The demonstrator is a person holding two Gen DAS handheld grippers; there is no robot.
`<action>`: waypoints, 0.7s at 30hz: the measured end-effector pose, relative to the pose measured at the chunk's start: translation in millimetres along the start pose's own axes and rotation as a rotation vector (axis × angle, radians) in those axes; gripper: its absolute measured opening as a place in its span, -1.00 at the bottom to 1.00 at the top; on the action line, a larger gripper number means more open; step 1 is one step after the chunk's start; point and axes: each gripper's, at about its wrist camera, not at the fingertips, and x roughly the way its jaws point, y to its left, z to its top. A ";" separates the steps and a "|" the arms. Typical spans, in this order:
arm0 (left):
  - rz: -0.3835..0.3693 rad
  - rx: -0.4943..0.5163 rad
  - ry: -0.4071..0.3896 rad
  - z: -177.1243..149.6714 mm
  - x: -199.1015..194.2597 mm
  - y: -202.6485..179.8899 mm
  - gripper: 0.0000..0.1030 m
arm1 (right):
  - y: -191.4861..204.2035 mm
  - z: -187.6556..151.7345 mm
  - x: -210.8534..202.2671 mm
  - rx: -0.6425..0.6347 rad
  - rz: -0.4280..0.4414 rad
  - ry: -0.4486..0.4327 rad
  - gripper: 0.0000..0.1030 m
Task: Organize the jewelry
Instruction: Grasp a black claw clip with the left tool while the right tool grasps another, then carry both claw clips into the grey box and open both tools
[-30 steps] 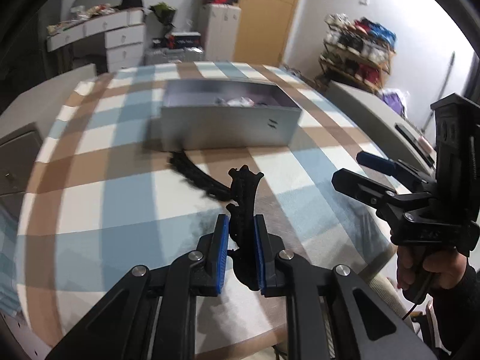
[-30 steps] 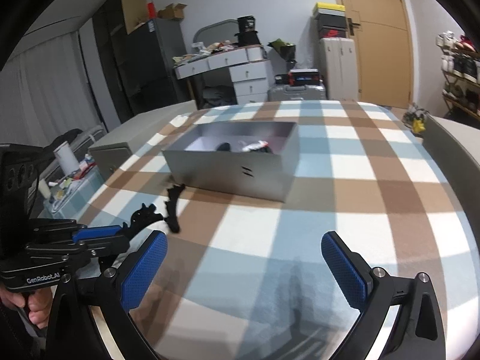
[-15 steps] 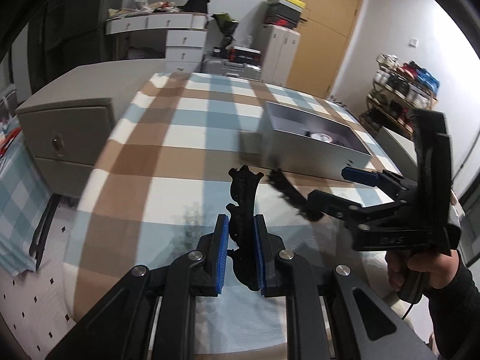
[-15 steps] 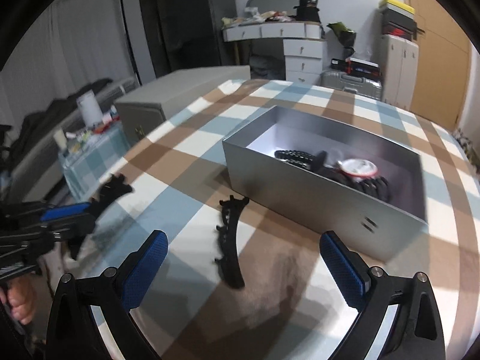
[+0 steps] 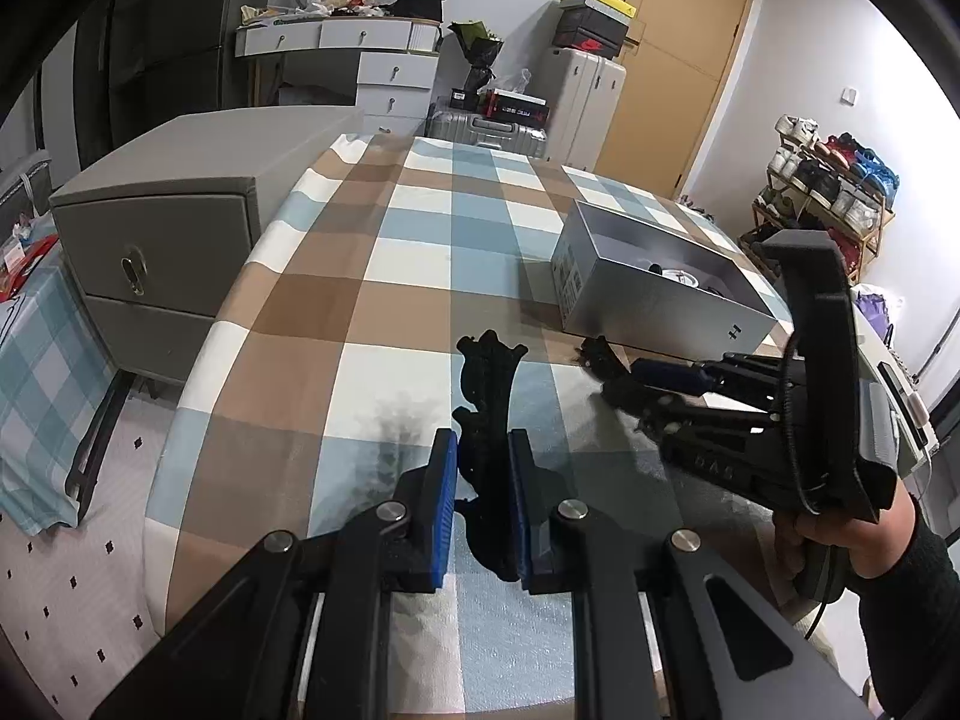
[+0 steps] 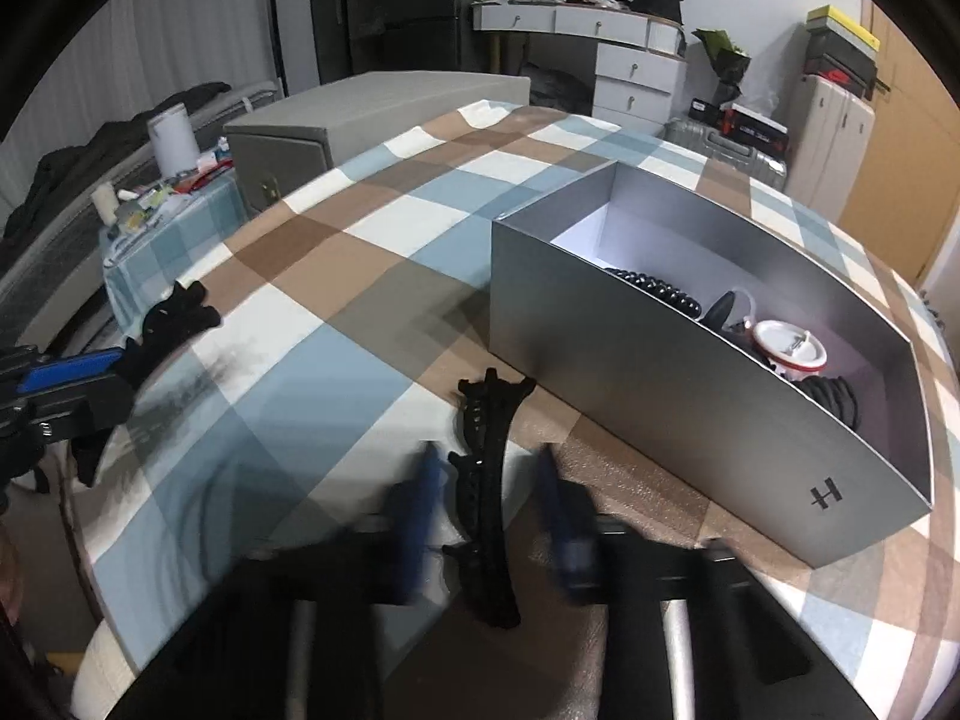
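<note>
At the bottom centre of the left wrist view, the left gripper (image 5: 483, 504) pinches a black hair clip (image 5: 487, 420) between its blue pads, the clip's forked end sticking up and away over the checked tabletop (image 5: 372, 276). To the right in that view the right gripper (image 5: 645, 393) reaches in from the right edge, carried by a hand (image 5: 840, 534) in a dark sleeve (image 5: 906, 594), its tips low over a second black clip (image 5: 600, 360) that lies on the cloth just in front of the silver box (image 5: 648, 300). In the right wrist view that second black clip (image 6: 486, 480) lies in the lower centre of the frame, lengthwise between the right gripper's blue fingers (image 6: 420, 492), which are blurred and closing in on it; a gap shows on each side of the clip, so the pads are not yet pressing on it. The silver box (image 6: 690, 408) stands open at the right of that frame, just beyond the clip, with a letter H on its near wall. Inside it lie a string of dark beads (image 6: 657, 290), a round red and white item (image 6: 789, 350) and some other dark pieces too small to tell. At the left edge of the same view the left gripper (image 6: 129, 360) shows with the black hair clip (image 6: 174, 321) in its tips. A grey cabinet (image 5: 162, 252) stands beside the tabletop at the left.
</note>
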 end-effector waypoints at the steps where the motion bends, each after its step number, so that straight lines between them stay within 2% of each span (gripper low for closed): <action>1: 0.000 -0.001 -0.001 0.4 -0.5 -0.1 -0.78 | -0.4 -0.5 -0.6 0.000 -0.005 -0.001 -0.66; 4: 0.001 0.002 -0.001 1.6 -1.4 -2.0 -0.78 | -3.2 -3.5 -4.6 0.011 0.017 -0.010 -0.67; 12: -0.013 0.024 0.002 10.8 -3.8 -15.8 -0.78 | -20.4 -17.6 -43.5 0.095 0.071 -0.103 -0.66; 21: -0.042 0.069 -0.026 30.2 -1.4 -42.5 -0.78 | -44.3 -33.7 -81.4 0.193 0.074 -0.192 -0.66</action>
